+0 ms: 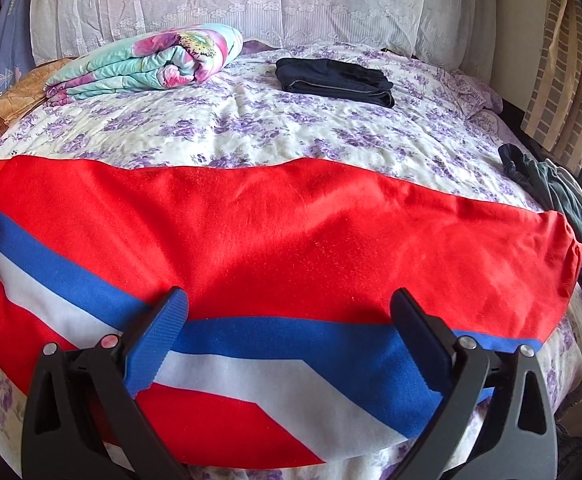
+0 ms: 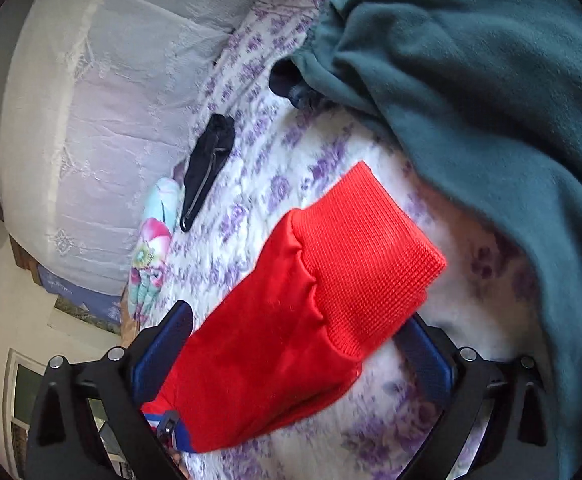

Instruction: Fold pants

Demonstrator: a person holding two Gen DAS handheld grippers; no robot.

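Red pants [image 1: 283, 220] are lying lengthwise across the bed [image 1: 251, 120]. The ribbed cuff [image 2: 367, 256] is sitting between the wide-open right gripper [image 2: 295, 344]; the left gripper [image 1: 287, 320] is hovering wide at mid-length.

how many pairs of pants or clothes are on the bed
3: red pants spread along the near edge, a folded dark pair farther back, a teal heap at the right edge, which may hide more.

The red pants [image 1: 291, 232] run off the left wrist view's left edge. In the right wrist view their ribbed cuff [image 2: 363, 260] covers the right gripper's [image 2: 303, 344] far finger, and the teal garment [image 2: 491, 100] gets cropped top and right.
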